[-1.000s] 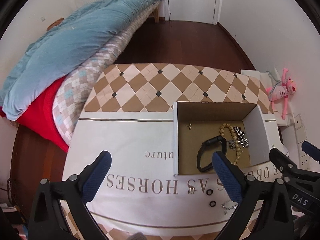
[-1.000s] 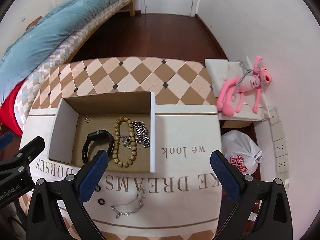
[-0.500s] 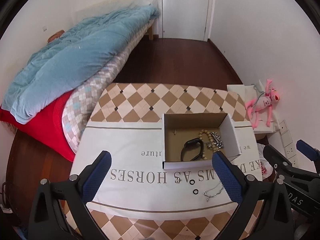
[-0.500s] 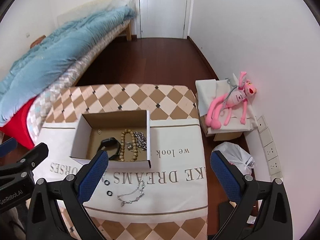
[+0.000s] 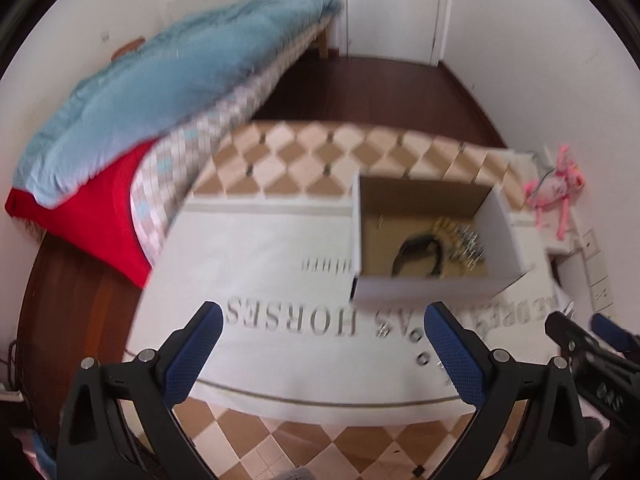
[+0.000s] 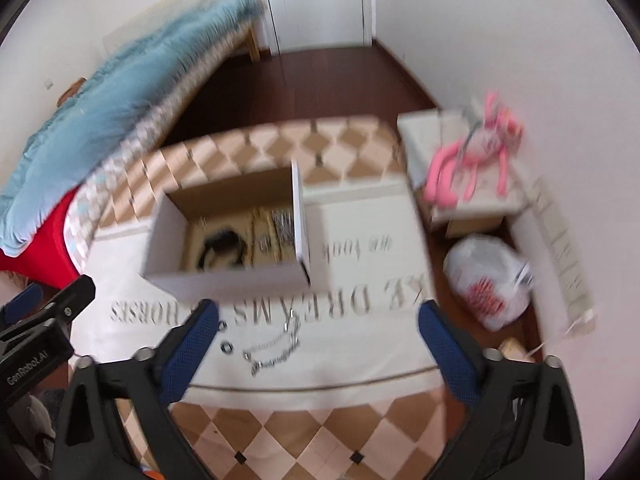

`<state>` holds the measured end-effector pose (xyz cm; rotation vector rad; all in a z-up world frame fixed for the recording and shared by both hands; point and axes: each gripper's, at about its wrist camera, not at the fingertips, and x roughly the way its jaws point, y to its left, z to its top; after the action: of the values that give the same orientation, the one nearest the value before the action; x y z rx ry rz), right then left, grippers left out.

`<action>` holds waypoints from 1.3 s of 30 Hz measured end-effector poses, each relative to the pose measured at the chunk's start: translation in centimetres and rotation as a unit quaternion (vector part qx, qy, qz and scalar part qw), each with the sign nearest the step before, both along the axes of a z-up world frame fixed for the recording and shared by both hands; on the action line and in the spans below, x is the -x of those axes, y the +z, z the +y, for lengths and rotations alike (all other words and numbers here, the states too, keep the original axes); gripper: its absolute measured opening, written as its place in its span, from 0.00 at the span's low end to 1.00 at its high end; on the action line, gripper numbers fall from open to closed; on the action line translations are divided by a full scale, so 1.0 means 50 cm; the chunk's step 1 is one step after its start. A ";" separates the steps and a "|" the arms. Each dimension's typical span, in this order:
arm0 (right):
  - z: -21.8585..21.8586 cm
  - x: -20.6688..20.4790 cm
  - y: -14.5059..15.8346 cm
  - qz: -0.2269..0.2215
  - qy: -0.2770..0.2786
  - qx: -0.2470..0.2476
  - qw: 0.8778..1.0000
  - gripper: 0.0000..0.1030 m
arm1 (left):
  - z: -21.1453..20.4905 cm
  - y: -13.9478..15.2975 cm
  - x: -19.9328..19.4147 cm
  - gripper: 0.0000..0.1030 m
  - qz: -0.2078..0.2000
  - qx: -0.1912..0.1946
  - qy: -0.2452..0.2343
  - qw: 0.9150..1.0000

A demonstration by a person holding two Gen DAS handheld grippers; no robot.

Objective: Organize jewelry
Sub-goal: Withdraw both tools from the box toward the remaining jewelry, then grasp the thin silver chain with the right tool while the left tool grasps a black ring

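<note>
Both spread wide and empty: left gripper [image 5: 322, 354] and right gripper [image 6: 318, 344], dropped back closer after pulling high. Just ahead, loose silver chain [image 6: 276, 346] and small dark rings [image 6: 225, 346] lying short of open white cardboard box [image 6: 224, 280]. Beyond, inside box, black band [image 6: 222, 246] and beads; next pickup likely.

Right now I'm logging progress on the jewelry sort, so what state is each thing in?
left tool: open, empty, above the cloth
right tool: open, empty, above the cloth
cardboard box: open-topped, upright on the cloth
black band: inside the box
bead string: inside the box
silver chain: loose on the cloth, outside the box
small rings: on the cloth, outside the box
door: shut
</note>
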<state>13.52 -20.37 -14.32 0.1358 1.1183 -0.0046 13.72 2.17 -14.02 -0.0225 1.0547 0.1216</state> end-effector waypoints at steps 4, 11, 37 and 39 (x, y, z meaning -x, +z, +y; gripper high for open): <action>-0.017 -0.013 -0.122 0.050 -0.017 -0.044 0.998 0.65 | 0.007 -0.093 0.001 1.00 0.047 -0.012 0.005 0.999; 0.043 -0.016 -0.223 0.051 0.019 0.006 0.998 0.40 | 0.014 -0.172 0.012 1.00 0.087 -0.020 0.008 0.996; -0.069 0.015 -0.175 0.033 -0.032 -0.030 0.999 0.02 | -0.183 -0.200 0.011 0.57 0.101 0.020 -0.116 0.988; -0.071 0.014 -0.179 0.035 -0.034 -0.030 0.998 0.02 | -0.198 -0.193 0.014 0.43 0.094 0.021 -0.123 0.988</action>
<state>12.82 -23.93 -23.25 0.2291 1.1828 -0.0360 13.00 -7.73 -23.69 0.0822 1.2400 -0.1248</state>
